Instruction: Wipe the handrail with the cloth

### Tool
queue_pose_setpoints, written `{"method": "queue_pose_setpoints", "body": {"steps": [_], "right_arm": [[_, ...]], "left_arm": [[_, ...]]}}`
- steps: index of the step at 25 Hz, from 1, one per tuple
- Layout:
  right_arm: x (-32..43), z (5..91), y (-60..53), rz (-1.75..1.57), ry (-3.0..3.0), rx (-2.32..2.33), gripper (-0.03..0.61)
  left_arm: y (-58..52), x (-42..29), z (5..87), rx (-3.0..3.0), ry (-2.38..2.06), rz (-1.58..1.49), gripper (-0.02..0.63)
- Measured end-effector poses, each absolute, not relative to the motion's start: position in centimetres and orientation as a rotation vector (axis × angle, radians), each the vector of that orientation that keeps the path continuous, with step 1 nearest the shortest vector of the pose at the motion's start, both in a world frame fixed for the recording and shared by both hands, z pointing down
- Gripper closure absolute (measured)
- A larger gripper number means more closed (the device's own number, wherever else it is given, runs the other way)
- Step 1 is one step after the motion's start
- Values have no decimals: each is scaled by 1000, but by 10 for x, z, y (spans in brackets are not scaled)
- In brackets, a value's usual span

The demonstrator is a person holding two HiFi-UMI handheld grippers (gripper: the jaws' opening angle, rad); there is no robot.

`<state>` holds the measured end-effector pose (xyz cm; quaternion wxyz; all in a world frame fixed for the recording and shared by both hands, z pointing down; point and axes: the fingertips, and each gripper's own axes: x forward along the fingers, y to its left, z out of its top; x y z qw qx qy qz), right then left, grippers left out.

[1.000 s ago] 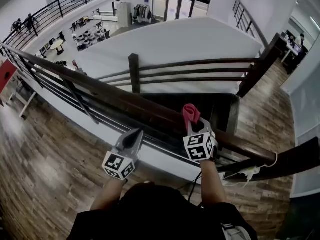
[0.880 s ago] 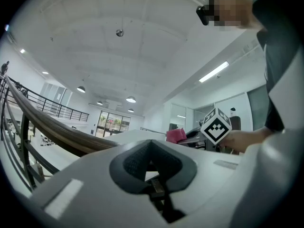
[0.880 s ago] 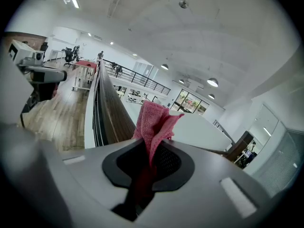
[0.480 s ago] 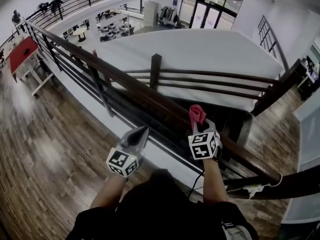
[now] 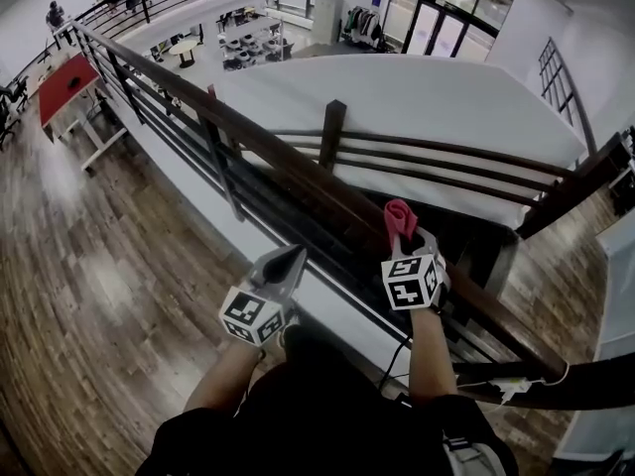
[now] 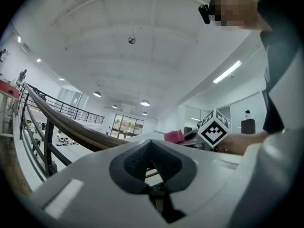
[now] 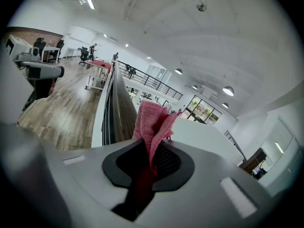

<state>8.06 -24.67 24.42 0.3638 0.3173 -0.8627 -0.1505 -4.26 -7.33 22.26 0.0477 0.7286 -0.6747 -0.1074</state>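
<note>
right claw (image 7: 152,144) pinches nubby pink cloth (image 7: 153,120); left claw (image 6: 151,144) closed, empty, beside dark handrail (image 6: 81,134).

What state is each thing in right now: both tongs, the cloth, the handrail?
left tongs: shut, empty.
right tongs: shut on cloth.
cloth: bunched, sticking up out of the right tongs.
handrail: cloth held over it; contact unclear.

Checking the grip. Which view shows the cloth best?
Right gripper view: the pink cloth sits large and central, clamped in the right gripper. The head view shows it small, over the handrail; the left gripper view shows just a pink corner.
</note>
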Motion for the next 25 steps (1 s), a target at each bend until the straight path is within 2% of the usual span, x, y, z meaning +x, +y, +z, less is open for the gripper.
{"method": "queue_pose_setpoints", "body": {"steps": [10, 25], "right_arm": [[51, 246, -243, -374, -2230, 760, 538], [-60, 249, -230, -404, -2262, 560, 538]], "left_arm": [[-94, -61, 223, 2269, -2022, -322, 614], [-109, -156, 225, 2179, -2112, -300, 614]]}}
